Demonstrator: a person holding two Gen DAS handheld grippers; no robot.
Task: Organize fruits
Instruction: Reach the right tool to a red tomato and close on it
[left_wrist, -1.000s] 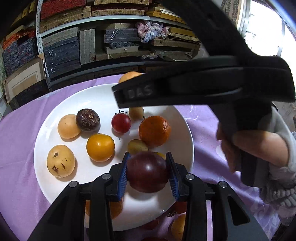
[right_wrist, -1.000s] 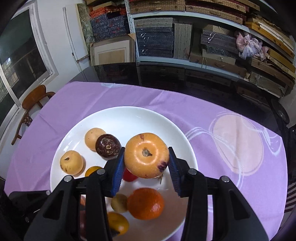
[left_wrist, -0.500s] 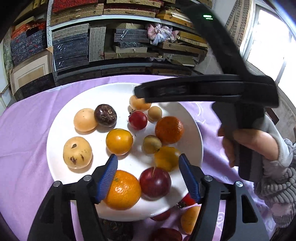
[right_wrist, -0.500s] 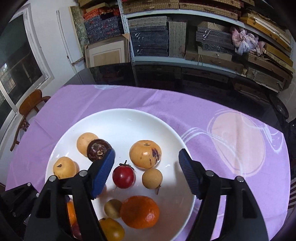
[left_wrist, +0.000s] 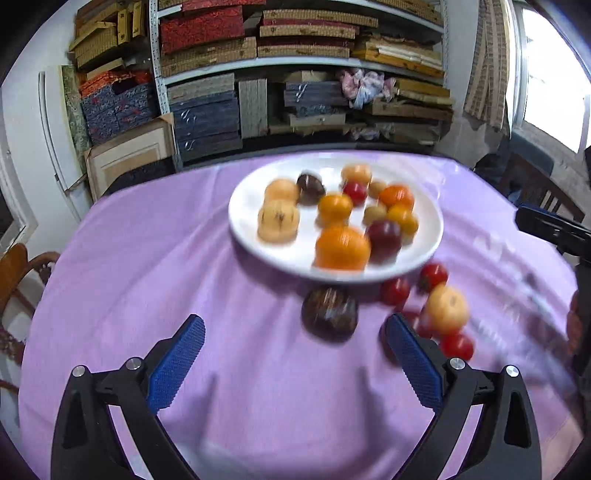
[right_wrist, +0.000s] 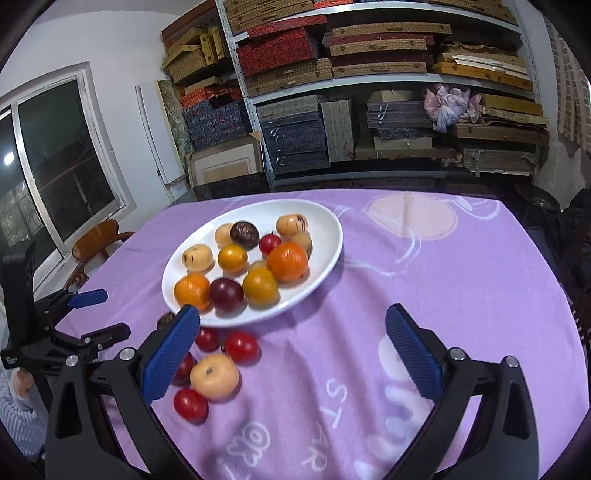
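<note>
On the purple tablecloth (right_wrist: 424, 266) before a wall of stacked boxes (right_wrist: 295, 136), a white plate (right_wrist: 328, 229) carries most of the fruit: a large orange (right_wrist: 287, 261), a dark red plum (right_wrist: 226, 294), a second orange (right_wrist: 192, 290), a yellow fruit (right_wrist: 259, 285), a brown passion fruit (right_wrist: 244, 233) and several pale, speckled ones. I hold my left gripper (left_wrist: 295, 363) low over bare cloth, short of the plate, its blue pads (left_wrist: 177, 363) spread as wide as they go after just opening, with nothing between them. My right gripper (right_wrist: 293, 352) likewise stands with its pads (right_wrist: 413, 354) far apart, freshly opened and empty, over the cloth beside the plate's near rim. Loose fruit lies off the plate on the cloth: a dark brown passion fruit (left_wrist: 330, 313) just outside the near rim, a pale peach-coloured fruit (right_wrist: 214, 376) and a scatter of small red tomatoes (right_wrist: 241, 347) around it. From the right wrist camera I see my left gripper at the far left edge, a hand (right_wrist: 20, 384) in a knitted sleeve beneath it. The left wrist view is blurred, so finer detail of the plated fruit is lost there.
</note>
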